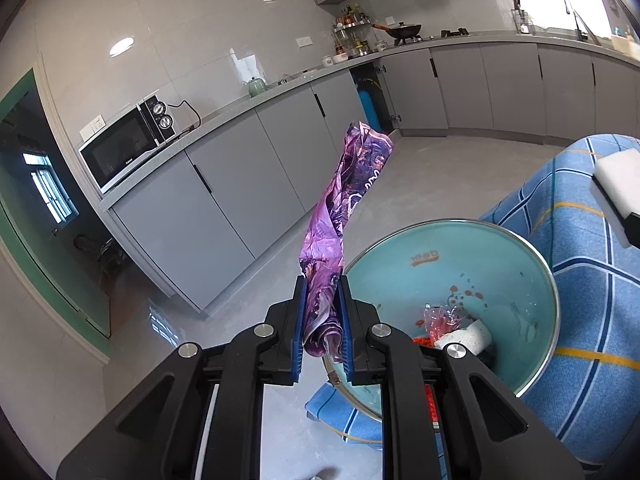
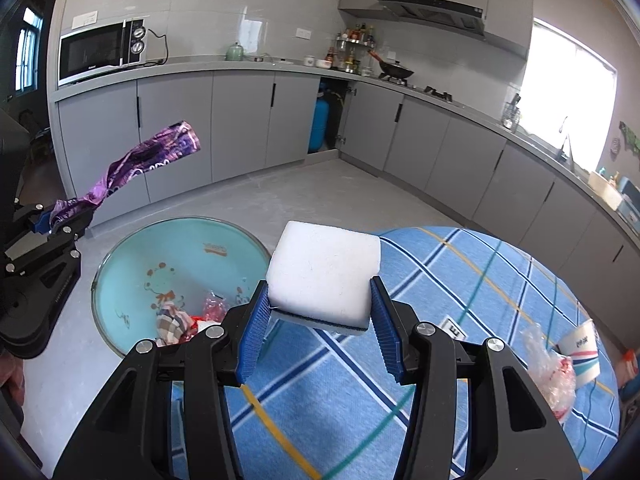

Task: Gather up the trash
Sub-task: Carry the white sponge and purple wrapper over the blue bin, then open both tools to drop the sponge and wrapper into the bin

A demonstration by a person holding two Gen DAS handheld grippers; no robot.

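The table [image 2: 460, 280], under a blue checked cloth, is partly cleared: a crinkled plastic bag [image 2: 550, 376] and a paper cup [image 2: 580, 350] lie near its right edge, uncollected. The teal bin [image 2: 132, 264] stands on the floor just beside the table's left edge and already holds scraps, red plastic and paper among them. The right gripper [image 2: 320, 320] clamps a white sponge [image 2: 324, 272] over the table's near edge. The left gripper [image 1: 322, 320] is closed on a long purple wrapper [image 1: 348, 200], twisted and glossy, which sticks up beside the bin's rim, not yet dropped in. By the look of it, about half remains.
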